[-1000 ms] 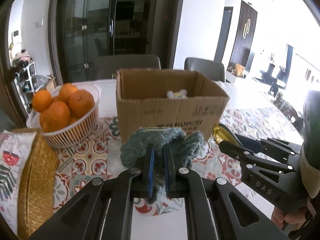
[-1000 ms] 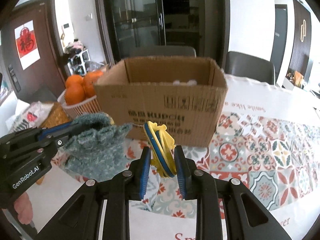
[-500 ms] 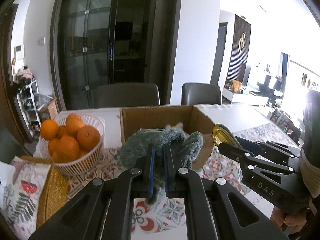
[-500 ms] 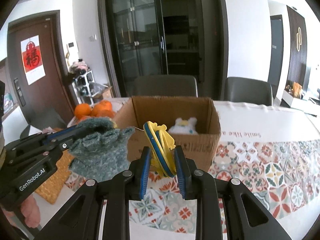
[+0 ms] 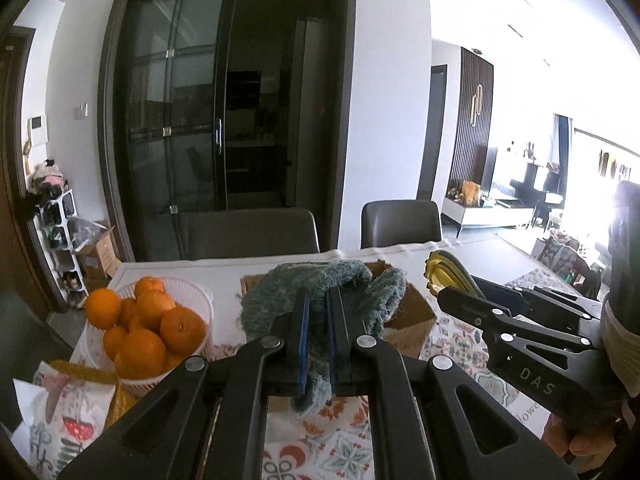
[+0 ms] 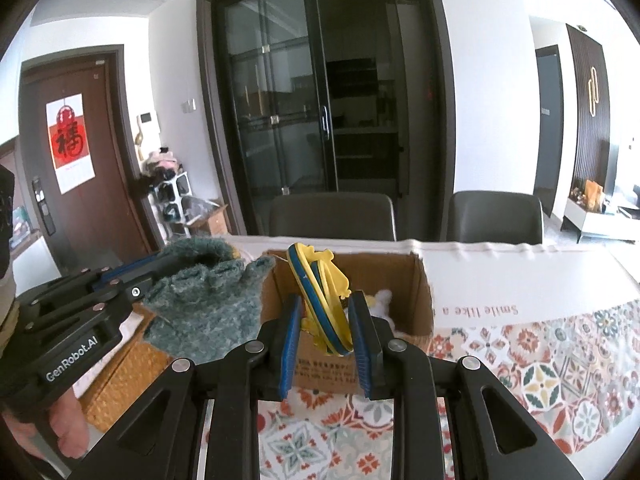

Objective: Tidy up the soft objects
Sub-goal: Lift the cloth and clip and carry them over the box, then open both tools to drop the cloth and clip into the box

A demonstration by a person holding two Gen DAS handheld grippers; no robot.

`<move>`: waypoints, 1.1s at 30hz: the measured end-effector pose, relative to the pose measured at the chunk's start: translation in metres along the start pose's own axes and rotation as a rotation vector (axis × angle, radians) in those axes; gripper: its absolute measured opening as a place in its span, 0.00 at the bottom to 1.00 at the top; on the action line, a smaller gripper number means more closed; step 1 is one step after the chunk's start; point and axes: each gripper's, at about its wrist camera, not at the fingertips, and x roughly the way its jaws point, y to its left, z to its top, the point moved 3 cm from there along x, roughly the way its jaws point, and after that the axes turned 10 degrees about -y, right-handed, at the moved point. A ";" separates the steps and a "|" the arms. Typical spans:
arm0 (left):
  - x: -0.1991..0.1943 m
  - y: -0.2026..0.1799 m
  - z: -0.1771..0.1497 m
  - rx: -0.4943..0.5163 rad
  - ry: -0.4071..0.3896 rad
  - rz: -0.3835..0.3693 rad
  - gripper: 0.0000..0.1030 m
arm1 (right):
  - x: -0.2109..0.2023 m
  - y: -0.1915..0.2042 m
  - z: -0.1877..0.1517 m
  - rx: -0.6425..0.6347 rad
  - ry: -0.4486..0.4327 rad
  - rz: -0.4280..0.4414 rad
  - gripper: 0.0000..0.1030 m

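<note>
My left gripper (image 5: 317,312) is shut on a fuzzy teal cloth (image 5: 344,280) and holds it in the air over the near edge of the open cardboard box (image 5: 412,320). The cloth also shows in the right wrist view (image 6: 200,304). My right gripper (image 6: 325,312) is shut on a yellow and blue soft toy (image 6: 320,280), held above the box (image 6: 404,280). A white plush toy (image 6: 382,300) lies inside the box. The two grippers are side by side, left of centre and right of centre.
A white basket of oranges (image 5: 140,320) stands left of the box. A woven yellow basket (image 5: 100,384) and a printed cloth bag (image 5: 64,412) lie at the front left. Two dark chairs (image 6: 332,216) stand behind the patterned tablecloth (image 6: 560,360).
Both grippers have risen and moved forward with their loads, from in front of the box wall to above its open top. The box interior now shows from above.
</note>
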 end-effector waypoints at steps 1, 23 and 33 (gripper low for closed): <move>0.003 0.001 0.003 0.001 -0.003 -0.001 0.09 | 0.001 0.000 0.002 -0.001 -0.004 -0.002 0.25; 0.097 0.007 0.011 0.098 0.027 0.049 0.09 | 0.089 -0.027 0.008 0.009 0.075 -0.002 0.25; 0.141 0.010 -0.017 0.136 0.097 0.065 0.09 | 0.141 -0.042 -0.014 -0.016 0.168 -0.003 0.25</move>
